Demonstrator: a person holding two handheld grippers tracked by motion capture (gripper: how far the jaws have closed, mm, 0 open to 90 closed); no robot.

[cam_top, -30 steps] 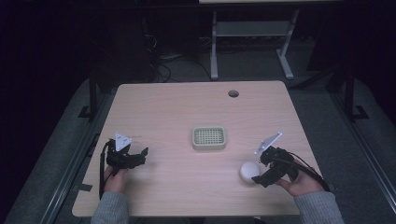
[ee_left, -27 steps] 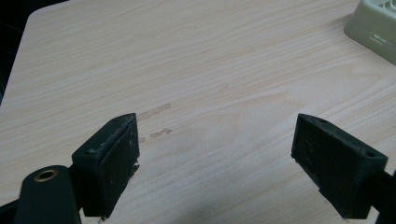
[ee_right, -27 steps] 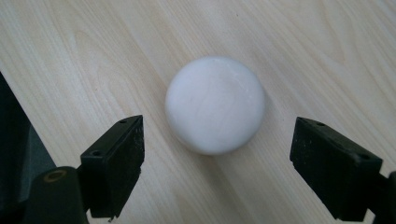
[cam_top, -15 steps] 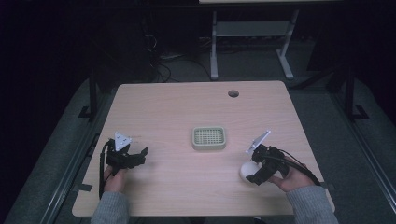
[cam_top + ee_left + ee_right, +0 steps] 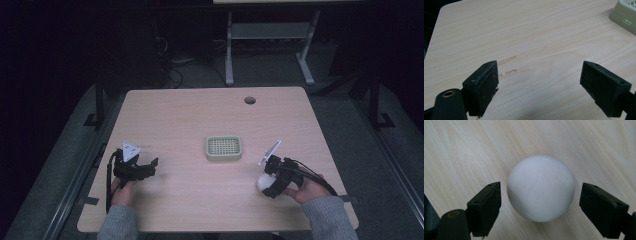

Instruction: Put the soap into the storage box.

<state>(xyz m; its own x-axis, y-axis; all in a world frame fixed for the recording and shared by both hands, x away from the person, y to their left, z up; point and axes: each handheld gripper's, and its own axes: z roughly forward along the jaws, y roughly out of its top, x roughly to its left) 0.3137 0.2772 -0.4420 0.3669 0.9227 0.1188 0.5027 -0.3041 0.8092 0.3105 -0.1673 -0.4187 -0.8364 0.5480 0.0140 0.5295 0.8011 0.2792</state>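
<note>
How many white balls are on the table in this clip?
1. The white ball lies on the table near its front right, between the open jaws of the right gripper. Nothing suggests another is hidden.

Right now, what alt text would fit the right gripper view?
A white ball rests on the light wood table, sitting between the open black jaws of the right gripper, with a small gap showing on either side of it.

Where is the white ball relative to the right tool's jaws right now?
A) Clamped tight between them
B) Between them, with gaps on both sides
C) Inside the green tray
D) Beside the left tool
B: in the right gripper view the white ball rests on the table between the open right tool, with wood showing on either side.
</note>
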